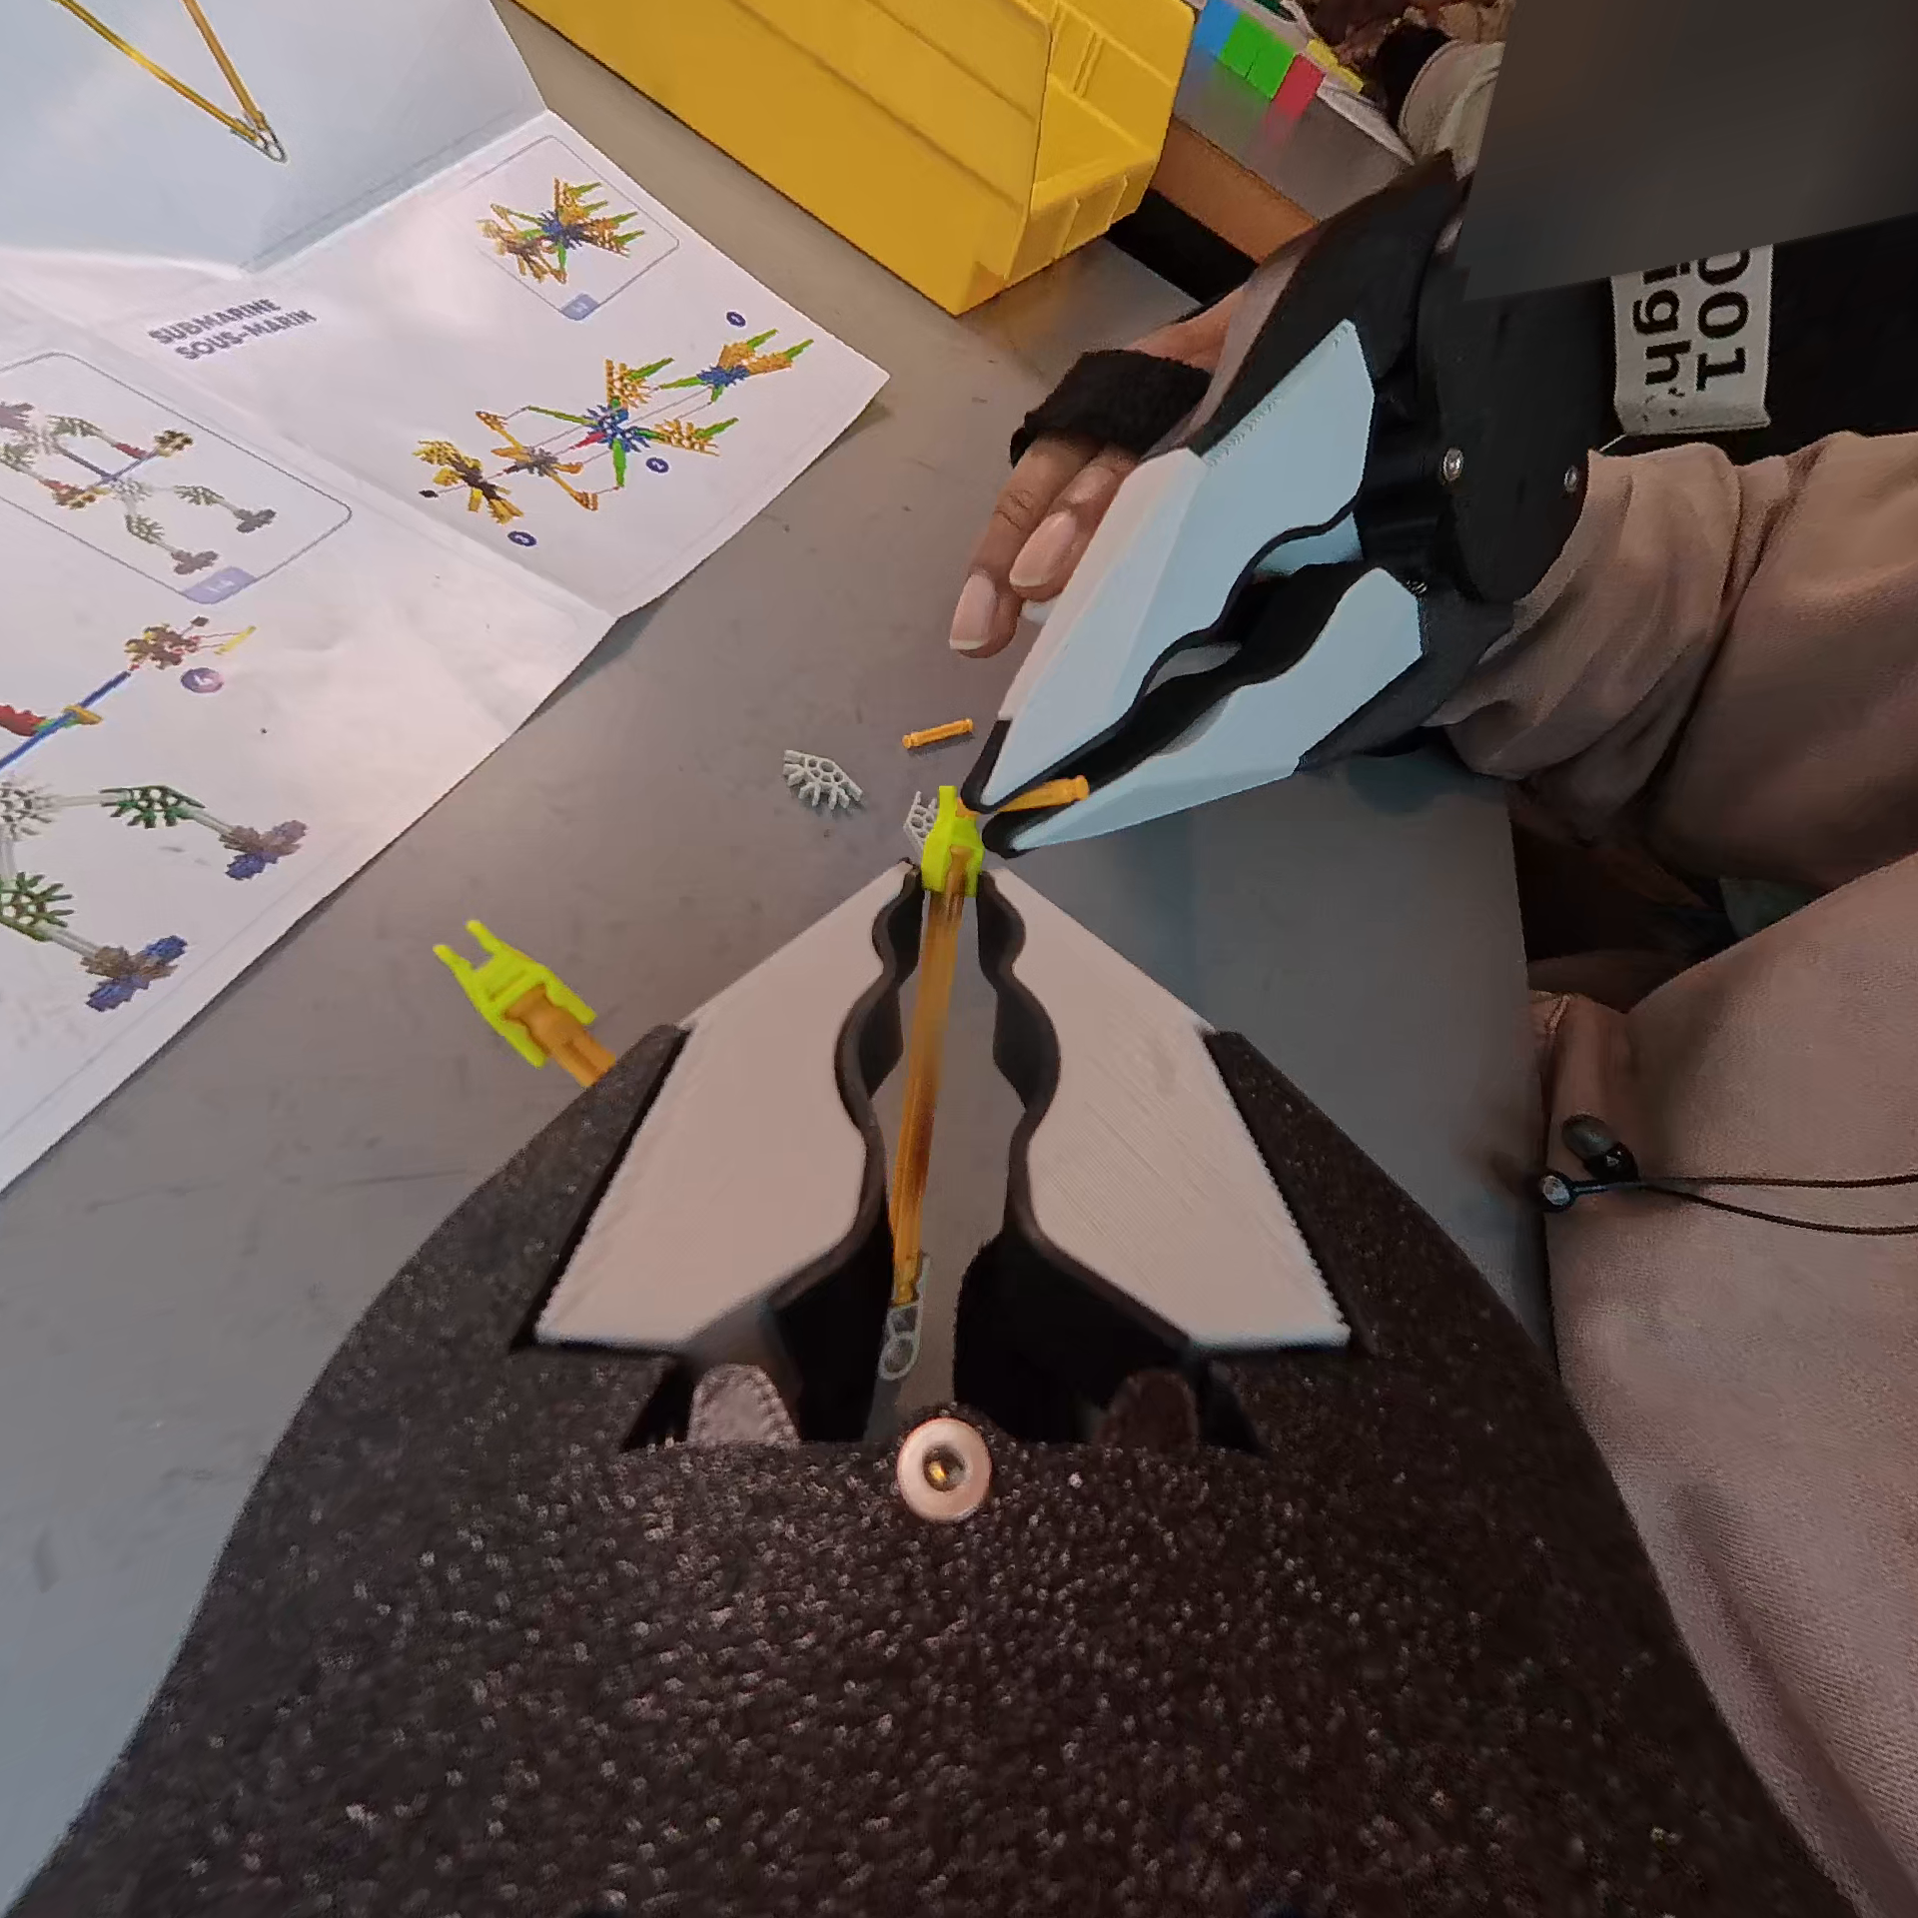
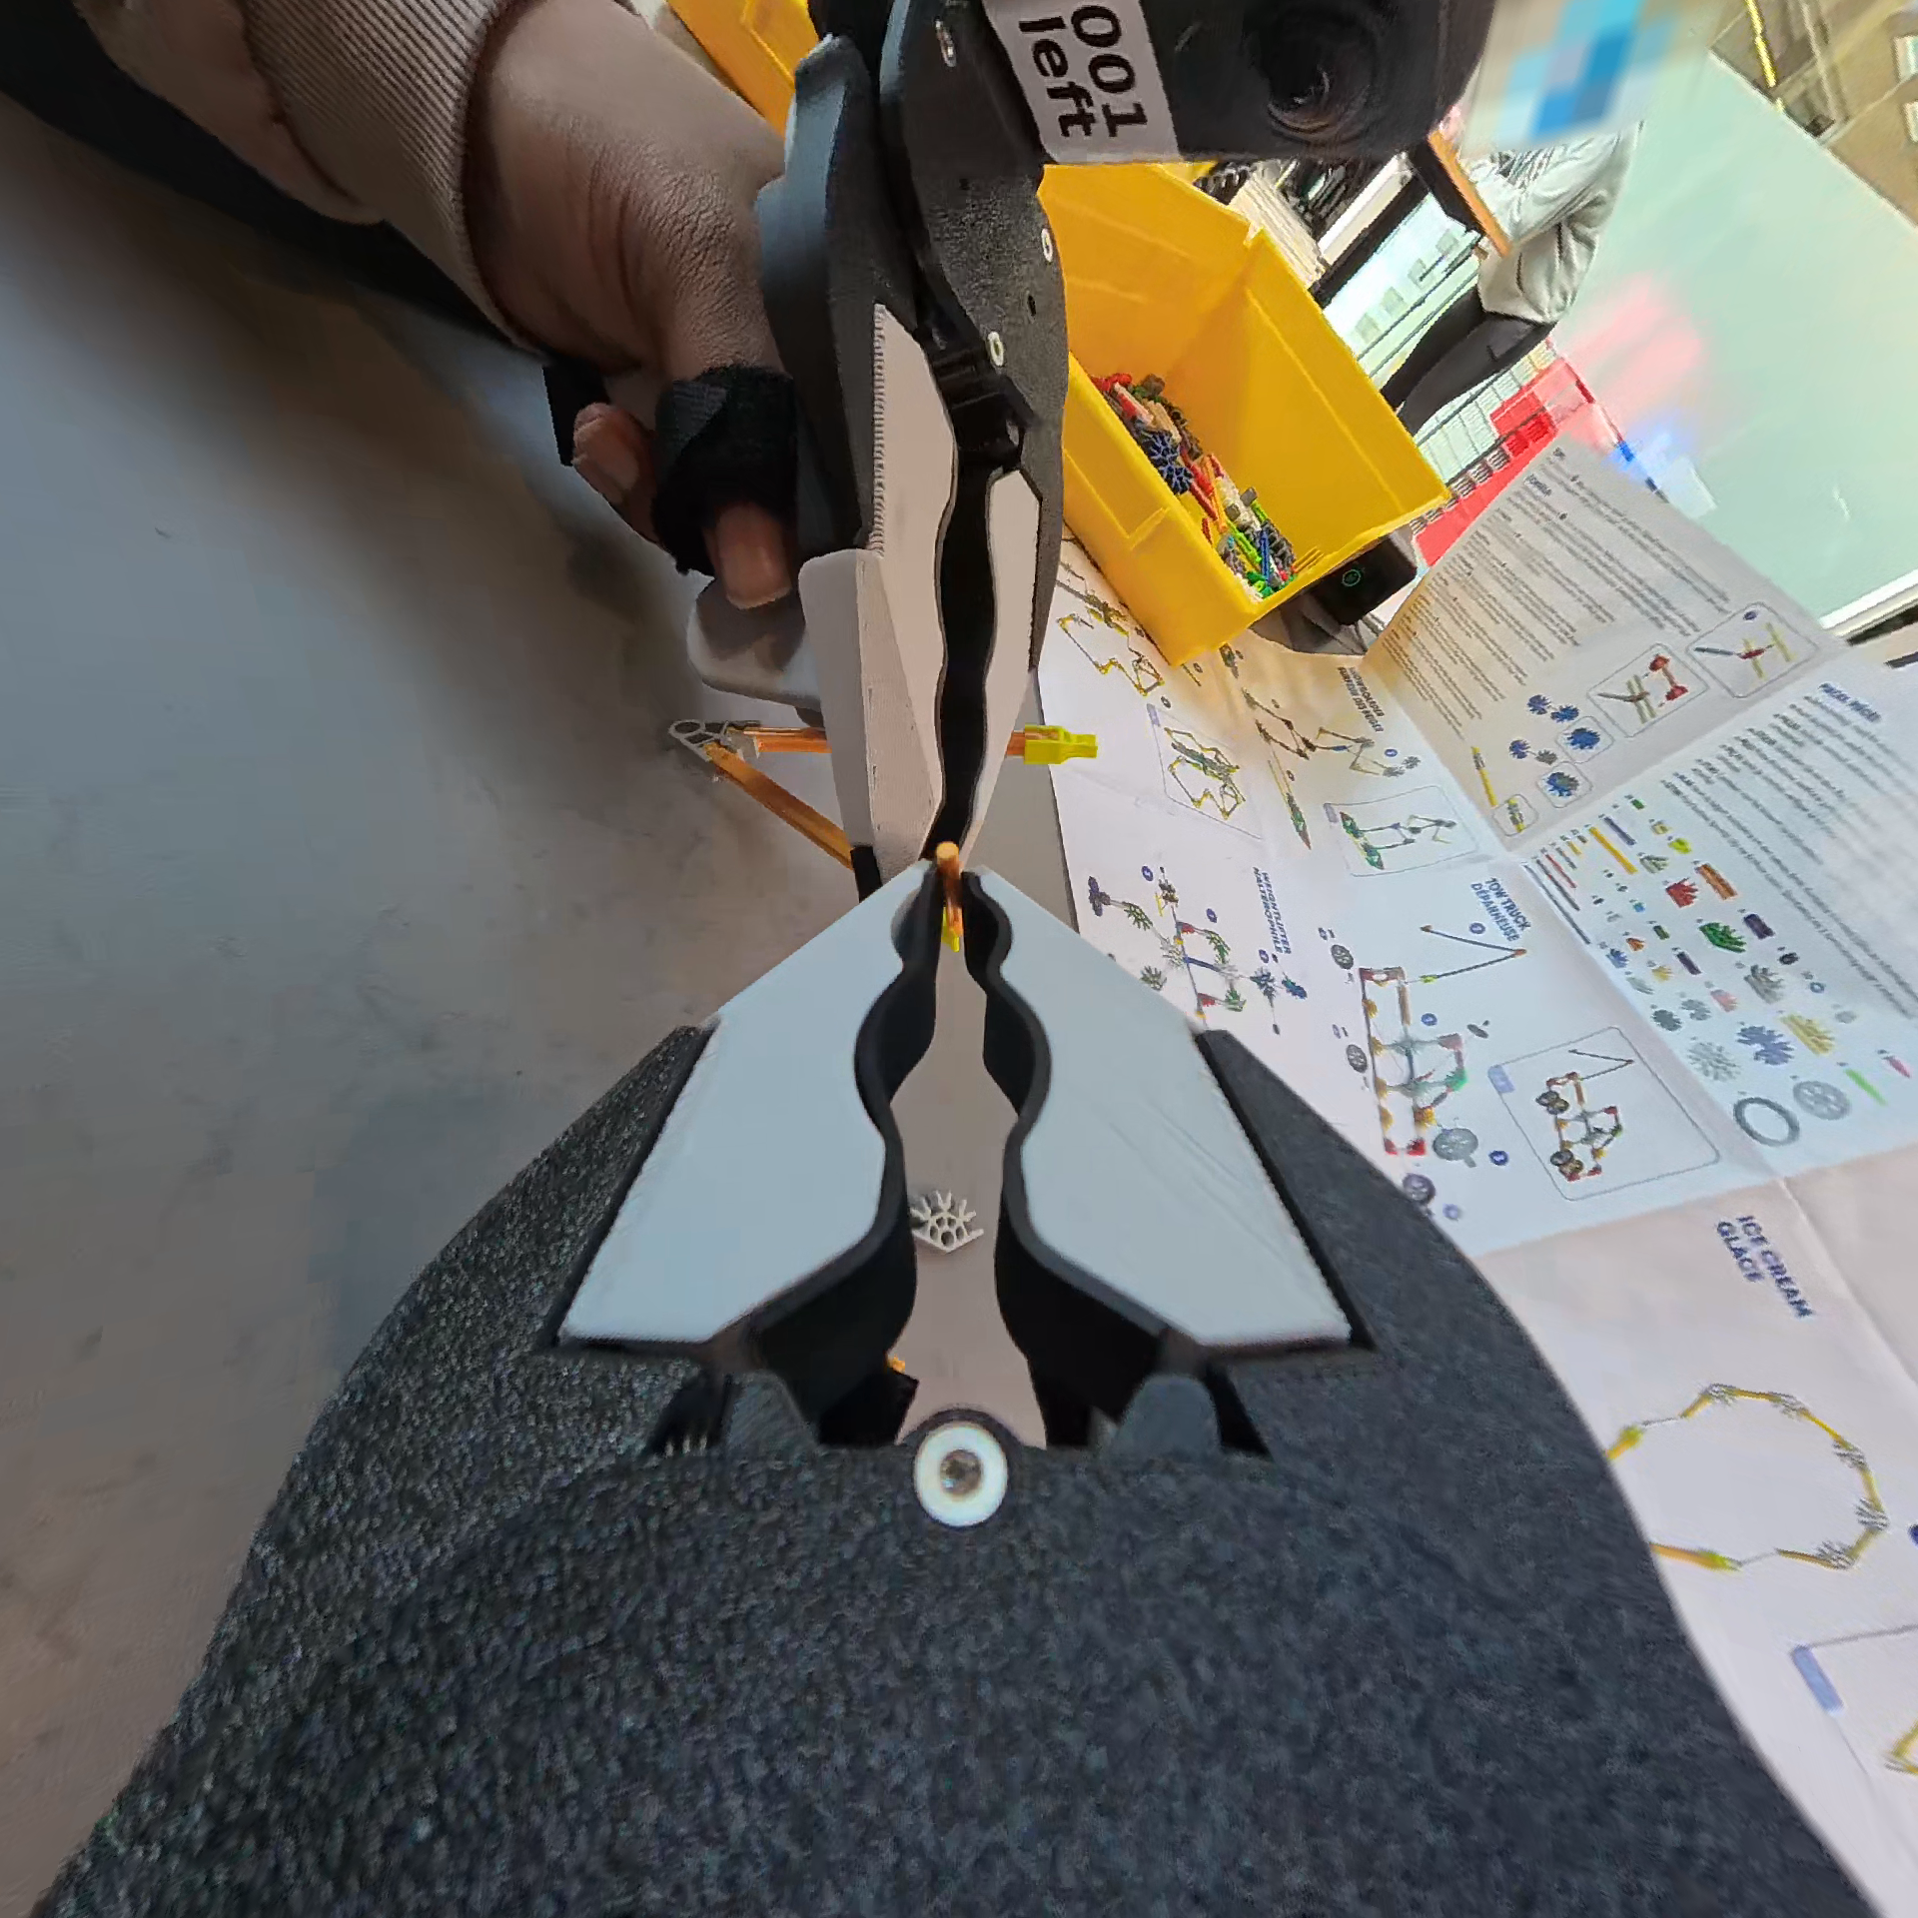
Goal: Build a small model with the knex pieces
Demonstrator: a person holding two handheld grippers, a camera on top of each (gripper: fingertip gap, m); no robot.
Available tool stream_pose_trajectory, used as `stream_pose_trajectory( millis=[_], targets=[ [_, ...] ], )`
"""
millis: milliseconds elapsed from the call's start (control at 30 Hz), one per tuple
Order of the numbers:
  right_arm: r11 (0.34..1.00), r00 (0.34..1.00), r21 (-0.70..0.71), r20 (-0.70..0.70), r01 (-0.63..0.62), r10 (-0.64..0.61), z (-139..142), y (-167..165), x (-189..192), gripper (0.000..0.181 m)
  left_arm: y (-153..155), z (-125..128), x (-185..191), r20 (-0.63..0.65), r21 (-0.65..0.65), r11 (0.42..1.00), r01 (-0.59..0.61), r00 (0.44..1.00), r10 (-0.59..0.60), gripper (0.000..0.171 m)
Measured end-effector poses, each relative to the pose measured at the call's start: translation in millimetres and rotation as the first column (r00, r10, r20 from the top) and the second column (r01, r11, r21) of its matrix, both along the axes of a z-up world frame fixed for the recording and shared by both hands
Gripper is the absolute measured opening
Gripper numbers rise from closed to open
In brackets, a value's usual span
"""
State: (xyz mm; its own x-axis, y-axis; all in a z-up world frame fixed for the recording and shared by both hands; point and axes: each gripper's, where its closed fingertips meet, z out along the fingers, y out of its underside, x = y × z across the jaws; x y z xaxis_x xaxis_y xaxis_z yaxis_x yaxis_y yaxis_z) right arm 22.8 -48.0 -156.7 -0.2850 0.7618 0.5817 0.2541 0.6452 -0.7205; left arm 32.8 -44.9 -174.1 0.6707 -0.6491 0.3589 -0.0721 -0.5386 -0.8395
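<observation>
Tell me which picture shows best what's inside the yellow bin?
The right wrist view: the yellow bin opens toward the camera, showing a heap of small colourful building pieces. The left wrist view shows only its outer walls, nothing inside.

Both views are bright and evenly lit, with soft daylight. In the right wrist view the light comes from large windows [image 2: 1764, 259] at the upper right, which look washed out. Shadows on the grey bench [image 1: 311, 1194] are faint and soft-edged. The wide-angle lenses bend straight lines strongly toward the edges. The centres are sharp; the nearest black foam [image 2: 934, 1713] at the bottom is slightly soft. A mosaic patch covers one upper corner.
</observation>
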Motion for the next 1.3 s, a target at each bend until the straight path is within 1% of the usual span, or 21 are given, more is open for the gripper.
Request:
stream_pose_trajectory(
  millis=[67,133,200,233,267,300,367,433,467,533,600,667,700,800,900,1033,1100,1133,1167,1233,1300],
  targets=[
    [0.989,1.0,-0.146,0.022,0.017,-0.014,0.1,0.6,-0.5,0.002,-0.1,-0.5,0.1,-0.037,0.027,1.0,0.002,0.999,-0.001,0.01],
    [0.922,0.999,-0.386,0.041,0.023,-0.008,4.2,1.5,-0.4,0.002,-0.3,1.8,0.2,-0.06,0.065,0.998,0.002,0.998,0.002,0.009],
    [0.792,0.998,-0.611,0.061,0.011,0.033,9.4,1.6,1.6,0.001,-0.7,5.4,1.4,-0.102,0.124,0.992,0.009,0.995,0.003,0.009],
    [0.709,0.993,-0.705,0.064,-0.025,0.099,13.0,-5.1,4.7,0.001,0.6,7.2,1.4,-0.139,0.164,0.986,0.005,0.99,0.018,0.01],
    [0.598,0.981,-0.8,0.064,-0.059,0.181,16.9,-18.4,7.9,0.001,5.0,8.4,-3.1,-0.204,0.223,0.975,-0.011,0.977,0.057,0.009],
    [0.54,0.976,-0.84,0.07,-0.052,0.204,16.3,-25.5,6.9,0.001,7.0,10.7,-5.5,-0.254,0.271,0.963,-0.003,0.964,0.075,0.009],
    [0.571,0.983,-0.82,0.075,-0.034,0.167,18.0,-23.5,3.4,0.001,3.7,20.2,-2.0,-0.237,0.315,0.949,0.014,0.969,0.065,0.009],
    [0.513,0.985,-0.855,0.011,-0.079,0.17,39.4,-15.9,7.1,0.001,1.8,20.9,-3.2,-0.232,0.317,0.948,0.019,0.971,0.058,0.01],
    [0.508,0.988,-0.856,-0.018,-0.095,0.154,49.5,-6.6,11.1,0.001,1.7,20.3,-4.8,-0.227,0.313,0.95,0.015,0.972,0.06,0.01],
    [0.584,0.999,-0.81,-0.051,-0.05,0.014,67.3,31.7,19.5,0.001,2.7,16.8,-8.0,-0.219,0.291,0.957,0.007,0.974,0.059,0.01],
    [0.664,0.976,-0.744,-0.081,0.077,-0.204,87.3,87.0,36.9,0.001,3.3,14.7,-8.2,-0.188,0.265,0.964,0.004,0.981,0.047,0.01],
    [0.727,0.874,-0.622,-0.136,0.292,-0.467,103.8,154.0,70.1,0.001,3.4,12.9,-6.6,-0.166,0.245,0.969,0.008,0.986,0.034,0.01],
    [0.713,0.797,-0.567,-0.154,0.412,-0.584,108.0,186.1,92.4,0.002,3.7,11.9,-6.0,-0.165,0.242,0.97,0.009,0.986,0.032,0.01],
    [0.583,0.6,-0.531,-0.163,0.615,-0.783,109.5,251.7,157.1,0.002,3.4,6.2,-2.6,-0.171,0.213,0.977,0.023,0.985,0.014,0.011],
    [0.442,0.437,-0.504,-0.136,0.742,-0.889,100.2,292.8,212.0,0.002,2.9,1.1,0.3,-0.18,0.196,0.98,0.036,0.984,0.0,0.011],
    [0.271,0.289,-0.481,-0.038,0.834,-0.957,72.2,326.3,261.9,0.004,2.9,-2.7,3.3,-0.181,0.182,0.982,0.048,0.983,-0.015,0.011],
    [0.194,0.215,-0.473,-0.011,0.859,-0.977,62.2,338.1,280.4,0.031,3.3,-4.3,4.6,-0.182,0.177,0.983,0.053,0.983,-0.021,0.011],
    [0.178,0.193,-0.48,-0.018,0.859,-0.981,63.1,340.6,285.3,0.041,3.2,-5.3,5.3,-0.183,0.174,0.983,0.056,0.983,-0.024,0.011],
    [0.199,0.193,-0.486,-0.062,0.851,-0.979,72.0,339.1,285.2,0.043,3.3,-5.9,5.7,-0.184,0.173,0.983,0.058,0.983,-0.025,0.011],
    [0.33,0.265,-0.449,-0.201,0.831,-0.943,103.1,321.5,266.0,0.039,3.9,-7.0,5.4,-0.192,0.173,0.983,0.057,0.981,-0.023,0.011],
    [0.519,0.449,-0.371,-0.263,0.77,-0.854,122.1,285.6,220.8,0.029,5.0,-7.6,3.6,-0.194,0.173,0.984,0.051,0.981,-0.016,0.011]
  ],
)
